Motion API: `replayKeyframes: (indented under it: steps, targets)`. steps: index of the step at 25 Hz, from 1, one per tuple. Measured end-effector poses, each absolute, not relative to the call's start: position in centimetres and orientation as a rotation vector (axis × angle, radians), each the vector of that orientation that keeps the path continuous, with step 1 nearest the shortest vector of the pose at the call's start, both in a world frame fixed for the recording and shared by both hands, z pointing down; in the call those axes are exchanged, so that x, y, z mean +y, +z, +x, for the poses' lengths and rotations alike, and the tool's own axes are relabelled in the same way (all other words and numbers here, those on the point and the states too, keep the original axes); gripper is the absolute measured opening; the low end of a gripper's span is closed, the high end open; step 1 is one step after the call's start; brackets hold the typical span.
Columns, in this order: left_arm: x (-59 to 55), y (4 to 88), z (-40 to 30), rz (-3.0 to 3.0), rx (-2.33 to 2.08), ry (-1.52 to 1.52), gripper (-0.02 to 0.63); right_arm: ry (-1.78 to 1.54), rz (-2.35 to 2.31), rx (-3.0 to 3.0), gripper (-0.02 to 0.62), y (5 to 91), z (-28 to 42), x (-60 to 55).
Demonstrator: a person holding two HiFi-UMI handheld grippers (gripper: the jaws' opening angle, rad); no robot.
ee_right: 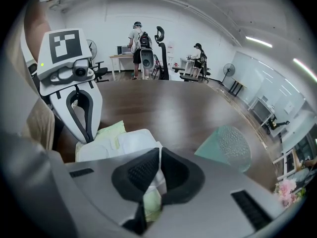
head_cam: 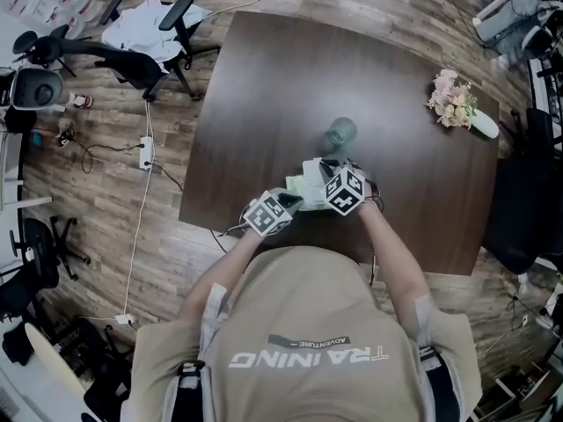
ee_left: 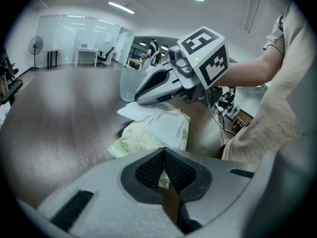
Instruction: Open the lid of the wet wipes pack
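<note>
Just inside the near edge of the dark wooden tabletop [head_cam: 264, 86] lies the wet wipes pack [head_cam: 305, 183], pale green with a white lid [ee_right: 131, 143] on top. Both tongs sit right at it, directly in front of the person. The left tongs [ee_left: 163, 165] are clenched, their ribbed pads pressed together on the pack's near edge. The right tongs [ee_right: 158, 167] are also clenched, grasping the white lid, with pale green wrapper showing just below the pads. From the left gripper view, the right tongs reach in from the right side, and a white sheet-like part of the lid sticks out beneath their tips, raised off the pack. A greenish textured glass [head_cam: 341, 133] stands just beyond the pack. A small bunch of pink flowers [head_cam: 453, 99] lies well apart, near the far right corner.
</note>
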State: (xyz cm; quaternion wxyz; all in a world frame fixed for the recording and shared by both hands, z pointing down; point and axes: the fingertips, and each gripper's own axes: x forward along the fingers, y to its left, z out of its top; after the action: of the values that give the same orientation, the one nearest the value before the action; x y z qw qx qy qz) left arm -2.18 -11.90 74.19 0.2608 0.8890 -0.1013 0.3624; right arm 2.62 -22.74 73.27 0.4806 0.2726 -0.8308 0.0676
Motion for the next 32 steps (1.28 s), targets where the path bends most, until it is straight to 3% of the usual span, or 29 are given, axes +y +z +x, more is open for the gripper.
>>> replayKeyframes:
  steps: [16, 25, 32]
  targets:
    - [-12.3, 74.1, -2.6, 2.412, -0.375, 1.007, 0.009, 0.155, 0.757, -2.059, 0.017, 71.1, 2.2, -21.4]
    - [-12.0, 73.8, -3.0, 2.393, -0.439, 0.937, 0.009, 0.507, 1.066, -2.170, 0.015, 67.9, 5.9, -18.4]
    - [-12.3, 73.0, -2.5, 2.370, -0.440, 0.902, 0.009, 0.597, 1.188, -2.198, 0.015, 66.0, 9.1, -16.1]
